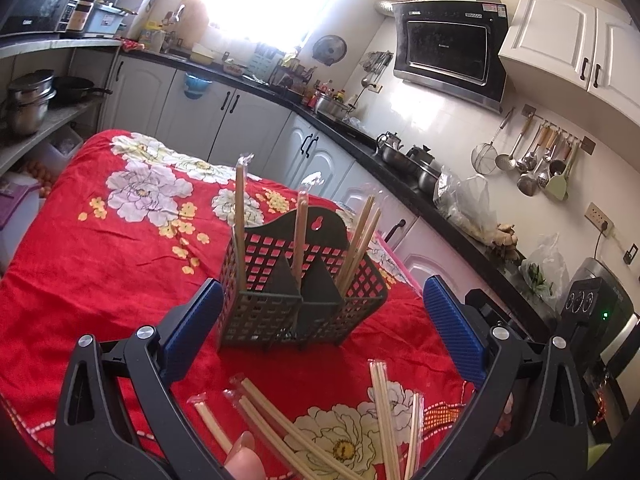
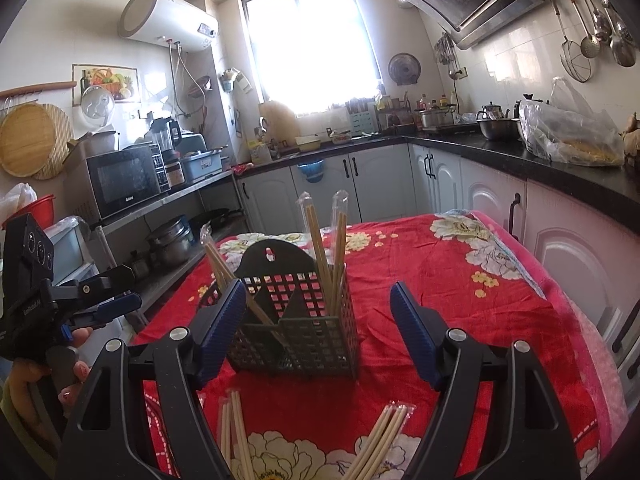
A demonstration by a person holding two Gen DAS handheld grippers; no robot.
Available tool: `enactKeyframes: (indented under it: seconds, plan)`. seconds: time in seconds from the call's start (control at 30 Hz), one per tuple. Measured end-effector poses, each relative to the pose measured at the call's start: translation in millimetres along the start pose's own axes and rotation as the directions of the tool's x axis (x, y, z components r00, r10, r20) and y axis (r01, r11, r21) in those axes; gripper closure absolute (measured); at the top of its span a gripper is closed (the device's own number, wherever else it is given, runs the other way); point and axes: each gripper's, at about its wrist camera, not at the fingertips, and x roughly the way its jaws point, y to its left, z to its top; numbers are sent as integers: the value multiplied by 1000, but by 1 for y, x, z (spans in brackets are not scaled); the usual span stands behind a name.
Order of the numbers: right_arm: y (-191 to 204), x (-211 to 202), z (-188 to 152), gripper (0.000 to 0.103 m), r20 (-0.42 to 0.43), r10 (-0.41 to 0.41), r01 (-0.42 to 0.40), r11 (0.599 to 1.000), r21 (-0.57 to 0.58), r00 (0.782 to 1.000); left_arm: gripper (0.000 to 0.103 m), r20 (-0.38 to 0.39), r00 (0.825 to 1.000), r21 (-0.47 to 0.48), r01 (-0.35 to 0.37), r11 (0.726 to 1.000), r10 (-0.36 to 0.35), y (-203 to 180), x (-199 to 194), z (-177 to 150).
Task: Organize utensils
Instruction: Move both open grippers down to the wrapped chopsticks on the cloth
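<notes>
A black lattice utensil caddy (image 1: pixel 300 300) (image 2: pixel 296 336) stands on the red flowered cloth (image 1: pixel 100 248), with wrapped chopstick pairs (image 1: pixel 241 216) upright in its compartments. More wrapped chopsticks (image 1: pixel 280 432) (image 2: pixel 236 432) lie flat on the cloth in front of it, nearer to me. My left gripper (image 1: pixel 324 300) is open just short of the caddy, nothing between its blue pads (image 1: pixel 452 320). My right gripper (image 2: pixel 318 300) is also open and empty in front of the caddy. The left gripper (image 2: pixel 120 304) shows at the left edge of the right wrist view, held by a hand.
A fingertip (image 1: pixel 244 460) shows at the bottom of the left wrist view. Black counters (image 2: pixel 520 152) with white cabinets run behind and to the right of the table. A microwave (image 2: pixel 124 184) and pots (image 2: pixel 172 240) stand on shelves at the left.
</notes>
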Motion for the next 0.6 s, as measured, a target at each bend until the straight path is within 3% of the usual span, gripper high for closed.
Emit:
enactKeyframes:
  seconds: [0.6]
  plan:
    - [-9,-7,-22,31,-56,-31,32,999,14,998,11,-56,998,-25,-24,999,22,11,3,-24]
